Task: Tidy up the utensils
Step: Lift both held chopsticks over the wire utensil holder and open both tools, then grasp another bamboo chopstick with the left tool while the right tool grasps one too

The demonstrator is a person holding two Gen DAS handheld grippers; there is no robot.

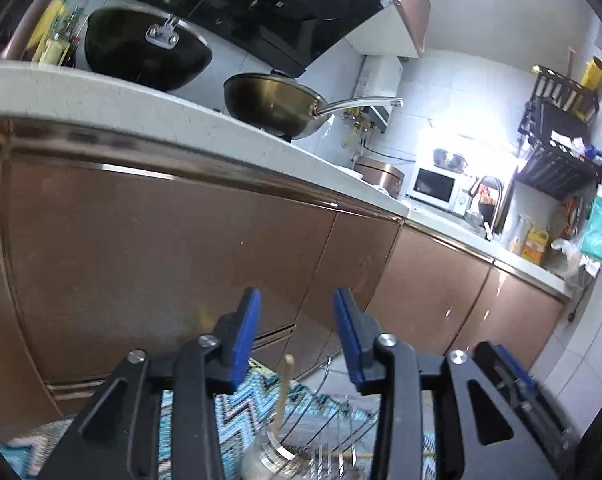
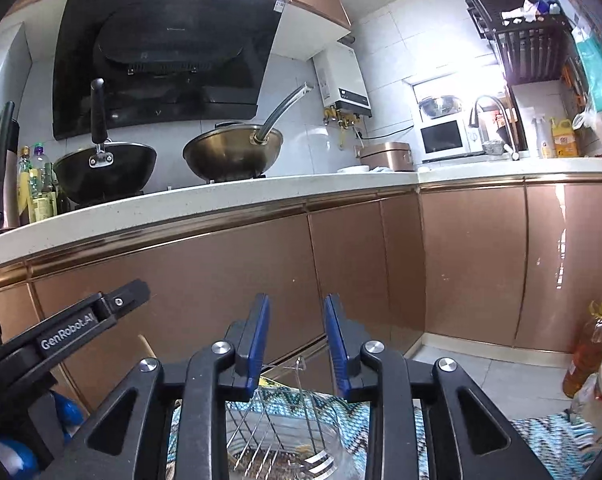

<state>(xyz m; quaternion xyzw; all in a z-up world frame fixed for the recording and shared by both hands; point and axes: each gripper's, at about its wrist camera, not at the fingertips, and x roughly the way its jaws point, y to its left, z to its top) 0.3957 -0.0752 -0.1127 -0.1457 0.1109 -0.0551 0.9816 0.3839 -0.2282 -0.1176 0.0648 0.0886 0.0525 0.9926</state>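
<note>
Both the left gripper (image 1: 297,312) and the right gripper (image 2: 297,316) stand narrowly parted, holding nothing. A wire rack (image 2: 261,436) and a wooden chopstick (image 1: 283,392) lie at six o'clock below them on a patterned mat (image 2: 549,436).

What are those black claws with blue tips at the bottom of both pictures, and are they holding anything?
They are two hand-held grippers: a person carries one in each hand, and a fisheye camera on each looks forward along its two fingers. One picture comes from the left gripper, the other from the right gripper; in the right one, the left gripper's black body also shows at the lower left. Both have their blue pads apart, with nothing clamped between them. Below them, low in front of the brown cabinets, sits a wire rack over a zigzag-patterned mat. A pale wooden stick, perhaps a chopstick, stands up from a shiny holder there. Up on the white counter are a black wok and a steel wok.
</note>
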